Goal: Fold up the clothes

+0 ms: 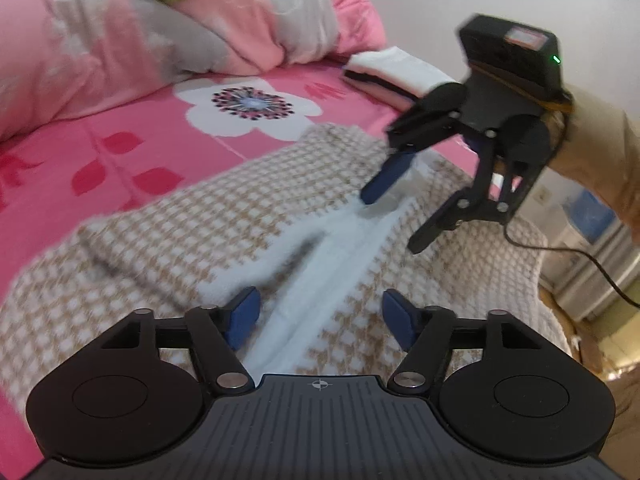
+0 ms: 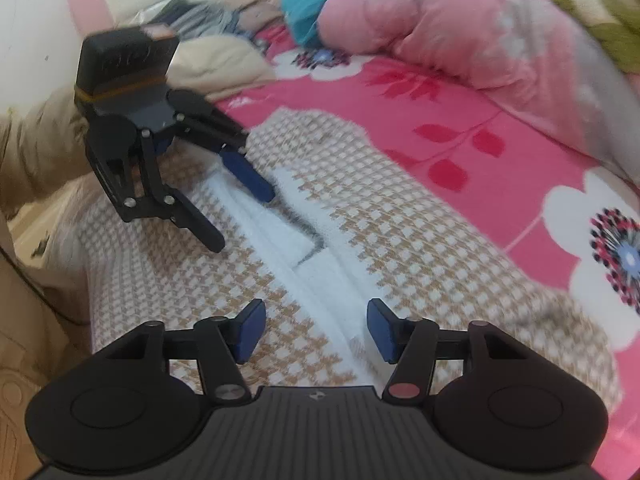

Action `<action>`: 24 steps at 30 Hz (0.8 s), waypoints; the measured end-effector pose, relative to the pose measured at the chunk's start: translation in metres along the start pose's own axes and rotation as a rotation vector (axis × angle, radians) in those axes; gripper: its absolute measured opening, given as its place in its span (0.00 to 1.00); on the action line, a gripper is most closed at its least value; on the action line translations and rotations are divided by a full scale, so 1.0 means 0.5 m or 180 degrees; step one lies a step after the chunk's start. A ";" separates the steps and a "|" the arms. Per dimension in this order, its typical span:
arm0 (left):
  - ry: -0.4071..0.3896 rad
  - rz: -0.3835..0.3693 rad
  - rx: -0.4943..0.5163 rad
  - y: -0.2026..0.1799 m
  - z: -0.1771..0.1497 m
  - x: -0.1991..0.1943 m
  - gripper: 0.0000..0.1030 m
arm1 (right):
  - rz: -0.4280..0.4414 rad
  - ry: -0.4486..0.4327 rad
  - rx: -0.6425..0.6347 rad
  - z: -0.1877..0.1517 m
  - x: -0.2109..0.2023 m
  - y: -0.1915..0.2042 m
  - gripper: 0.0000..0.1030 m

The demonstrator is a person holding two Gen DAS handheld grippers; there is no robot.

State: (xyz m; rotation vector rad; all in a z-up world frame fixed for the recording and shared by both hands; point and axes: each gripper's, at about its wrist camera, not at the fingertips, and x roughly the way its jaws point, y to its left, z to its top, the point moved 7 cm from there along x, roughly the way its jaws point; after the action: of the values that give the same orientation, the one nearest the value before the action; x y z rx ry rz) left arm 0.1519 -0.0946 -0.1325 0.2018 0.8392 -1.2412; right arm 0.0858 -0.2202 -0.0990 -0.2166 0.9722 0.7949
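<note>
Lying flat, checked garment point(image 1: 224, 216) lengthwise along bedsheet point(image 1: 132, 136)

Left gripper point(image 1: 320, 322) and right gripper point(image 2: 316, 330): jaws apart, empty.

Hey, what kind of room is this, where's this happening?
Most likely a bedroom: a checked garment lies on a bed with a pink flowered sheet, and a bunched pink quilt is heaped behind it.

Fuzzy knitted houndstooth garment point(image 1: 248, 216) on smooth printed cotton bedsheet point(image 1: 120, 136); matt black plastic grippers.
</note>
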 end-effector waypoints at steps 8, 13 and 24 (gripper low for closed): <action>0.0121 -0.0196 0.0064 0.018 -0.013 0.024 0.65 | 0.0219 0.0342 -0.0030 0.007 0.049 -0.026 0.62; 0.0092 -0.0273 0.0090 0.019 -0.013 0.025 0.61 | 0.0311 0.0407 -0.0075 0.007 0.058 -0.026 0.64; -0.0047 -0.0570 0.0101 0.017 0.004 0.001 0.45 | 0.0352 0.0433 -0.0340 0.006 0.044 -0.006 0.40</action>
State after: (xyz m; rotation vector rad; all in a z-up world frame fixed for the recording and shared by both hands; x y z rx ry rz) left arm 0.1603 -0.0930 -0.1340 0.1450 0.8389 -1.4226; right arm 0.0967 -0.2096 -0.1153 -0.3147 1.0778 0.9442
